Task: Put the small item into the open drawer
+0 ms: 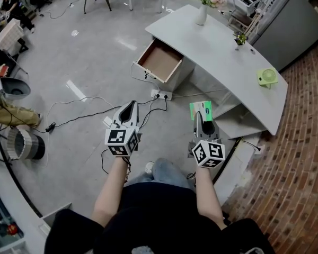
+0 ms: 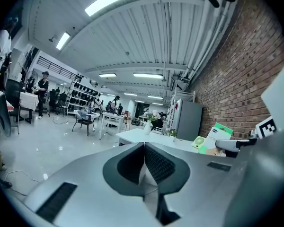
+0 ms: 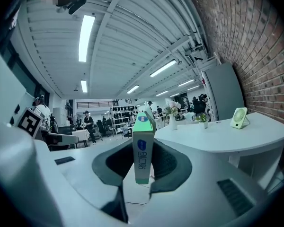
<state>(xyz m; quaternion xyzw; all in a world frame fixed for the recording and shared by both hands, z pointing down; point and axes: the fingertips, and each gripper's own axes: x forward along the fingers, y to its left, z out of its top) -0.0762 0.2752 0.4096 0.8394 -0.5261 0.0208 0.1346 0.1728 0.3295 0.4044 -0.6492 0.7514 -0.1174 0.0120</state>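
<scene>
the small green-and-white box [image 1: 201, 109] is pinched in the right tongs [image 1: 201, 115]. the jaws are only a little way apart, just the box's thickness, with the pads pressing on it from either side. it stands upright and pokes out past the tips, which i'd guess is so it can drop straight in without the tongs having to go deep. right now it's up in the air over the floor [image 1: 85, 62], well short of the open drawer [image 1: 160, 61].

the left tongs [image 1: 130, 106] are closed up with nothing between them, held level beside the right one. i reckon that hand's idle because the drawer is already pulled out and needs no help. its inside looks brown and bare from here.

the drawer hangs off the near end of a long white surface [image 1: 222, 57], which carries:
- a vase of flowers [image 1: 201, 12] at the far end
- a little potted plant [image 1: 239, 38] further along
- a green fan [image 1: 266, 77] near the brick wall [image 1: 302, 142]

a power strip [image 1: 161, 94] sits on the floor just below the drawer, and cables [image 1: 79, 115] trail across the grey floor. the room's a big open workshop with strip lights, more tables and people far off.
</scene>
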